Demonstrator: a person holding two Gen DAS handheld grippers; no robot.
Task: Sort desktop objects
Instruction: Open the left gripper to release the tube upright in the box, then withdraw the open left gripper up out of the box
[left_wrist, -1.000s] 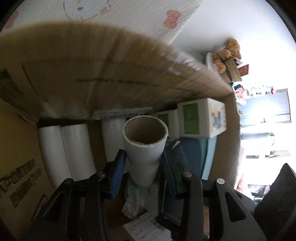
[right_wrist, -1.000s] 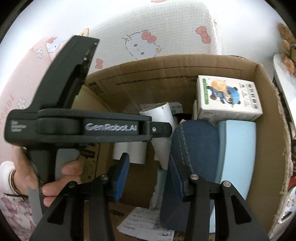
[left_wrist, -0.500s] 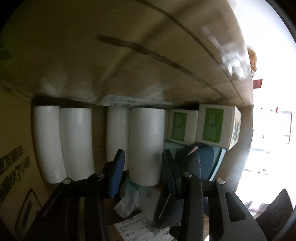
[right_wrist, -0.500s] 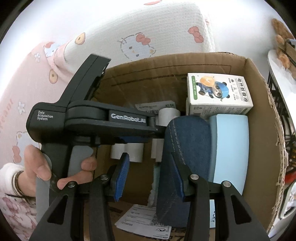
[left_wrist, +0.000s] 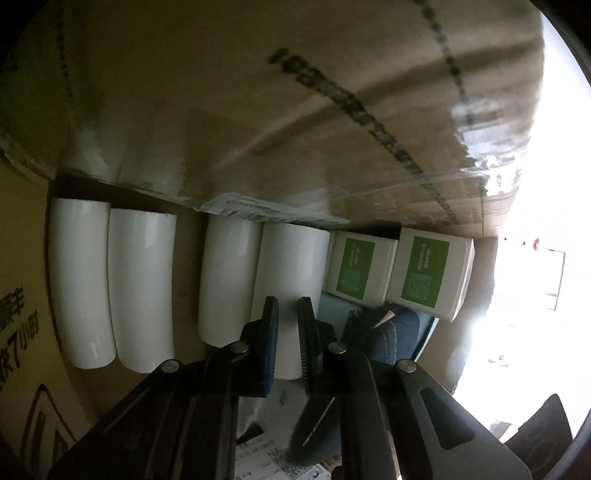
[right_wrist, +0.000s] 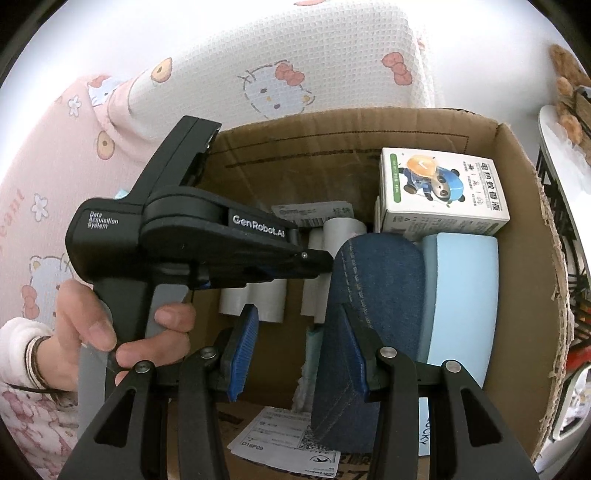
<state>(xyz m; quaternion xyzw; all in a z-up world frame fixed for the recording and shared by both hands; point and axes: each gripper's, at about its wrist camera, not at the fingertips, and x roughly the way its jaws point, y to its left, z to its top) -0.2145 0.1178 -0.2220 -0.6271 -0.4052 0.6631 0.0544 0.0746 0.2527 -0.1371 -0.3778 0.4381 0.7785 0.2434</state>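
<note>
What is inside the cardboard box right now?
Inside the cardboard box: four white rolls lying in a row, two green-labelled boxes, a denim item, a light blue block, crumpled paper. The floor beneath them is mostly covered.

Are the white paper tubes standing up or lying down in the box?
Lying down. The white tubes rest side by side on the cardboard box floor, long sides showing.

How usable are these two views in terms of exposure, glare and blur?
Left wrist view: dim inside the cardboard box, right edge blown out to white, printed text on the wall smeared by motion blur. Right wrist view: evenly lit and sharp, heavy fisheye curving at the rim.
</note>
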